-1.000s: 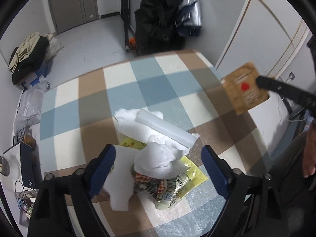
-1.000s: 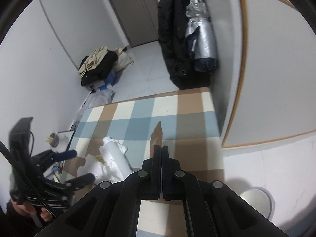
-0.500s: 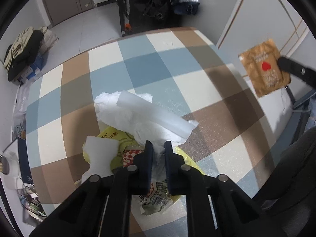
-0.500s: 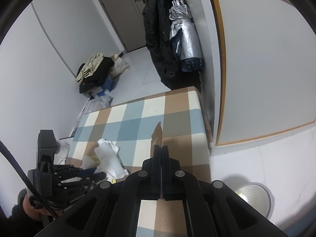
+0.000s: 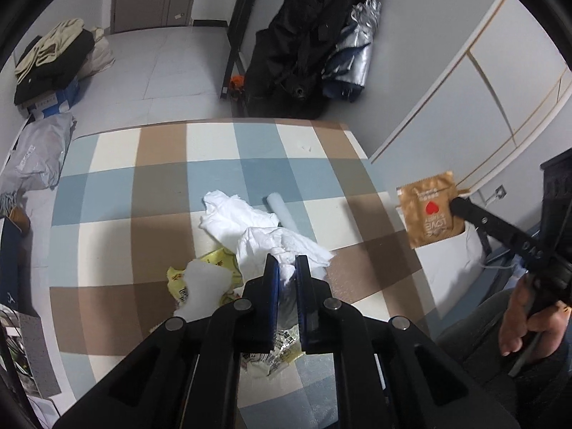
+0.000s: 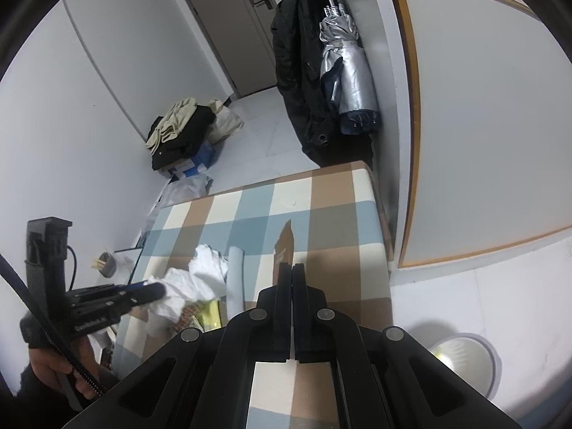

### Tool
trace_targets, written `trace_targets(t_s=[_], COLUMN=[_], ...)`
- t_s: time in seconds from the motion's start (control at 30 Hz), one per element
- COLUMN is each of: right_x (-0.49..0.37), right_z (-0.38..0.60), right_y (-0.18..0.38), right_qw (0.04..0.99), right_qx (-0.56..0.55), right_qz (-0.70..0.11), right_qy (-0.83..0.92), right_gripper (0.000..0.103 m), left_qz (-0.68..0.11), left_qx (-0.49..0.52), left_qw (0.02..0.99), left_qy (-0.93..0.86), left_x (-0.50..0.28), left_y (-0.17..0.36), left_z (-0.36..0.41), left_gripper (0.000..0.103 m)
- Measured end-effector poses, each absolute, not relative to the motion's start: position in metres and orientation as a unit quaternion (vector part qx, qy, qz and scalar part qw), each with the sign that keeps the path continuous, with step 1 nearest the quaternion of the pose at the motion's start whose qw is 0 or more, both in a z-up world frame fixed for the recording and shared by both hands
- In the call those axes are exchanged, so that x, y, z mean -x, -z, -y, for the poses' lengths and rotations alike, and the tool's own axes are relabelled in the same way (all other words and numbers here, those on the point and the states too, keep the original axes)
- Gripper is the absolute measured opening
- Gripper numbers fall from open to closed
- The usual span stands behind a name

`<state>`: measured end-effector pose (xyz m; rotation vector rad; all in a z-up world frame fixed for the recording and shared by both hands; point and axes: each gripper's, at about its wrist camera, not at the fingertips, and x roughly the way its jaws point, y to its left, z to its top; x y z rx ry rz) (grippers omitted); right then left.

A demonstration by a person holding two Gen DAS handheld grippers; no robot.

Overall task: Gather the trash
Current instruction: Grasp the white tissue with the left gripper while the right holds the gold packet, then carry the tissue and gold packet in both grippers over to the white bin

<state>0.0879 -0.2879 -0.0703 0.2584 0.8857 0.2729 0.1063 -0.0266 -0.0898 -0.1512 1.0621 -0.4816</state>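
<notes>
My left gripper [image 5: 287, 262] is shut on a crumpled white tissue [image 5: 282, 246] and holds it just above a trash pile on the checked table [image 5: 161, 193]. The pile holds another white tissue [image 5: 236, 214], a pale blue roll [image 5: 280, 211], a yellow wrapper [image 5: 214, 268] and a white pad [image 5: 203, 286]. My right gripper [image 6: 292, 268] is shut on a gold foil packet [image 6: 285, 246], seen edge-on. In the left wrist view the packet [image 5: 429, 214] hangs past the table's right edge.
A round bin [image 6: 464, 361] with a white liner stands on the floor right of the table. A black coat [image 5: 296, 35] and a silver umbrella [image 6: 346, 71] hang beyond the far edge. Clothes [image 5: 50, 53] and bags lie on the floor at left.
My left gripper closed on the white tissue and lifted it from the pile. My right gripper rose and pulled back with the gold packet; the bin came further into view.
</notes>
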Motion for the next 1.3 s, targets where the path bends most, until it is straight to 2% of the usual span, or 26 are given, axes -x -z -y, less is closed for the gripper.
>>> trace_targets(t_s=[0.6, 0.97, 1.3], right_x=[-0.083, -0.05, -0.021], right_z=[0.263, 0.258, 0.256], right_y=[0.06, 0.02, -0.014], right_qw=[0.886, 0.891, 0.904], right_qx=[-0.126, -0.168, -0.155], right_qz=[-0.406, -0.36, -0.324], right_qy=[-0.184, -0.219, -0.233], right_gripper=[0.0, 0.0, 0.0], left_qz=[-0.418, -0.381, -0.369], left_qx=[0.085, 0.053, 0.03], left_qw=[0.88, 0.903, 0.91], left_qy=[0.207, 0.19, 0.188], left_x=[-0.083, -0.068, -0.053], left_y=[0.058, 0.034, 0.014], left_z=[-0.008, -0.011, 0.001], left_gripper=[0.005, 0.005, 0.005])
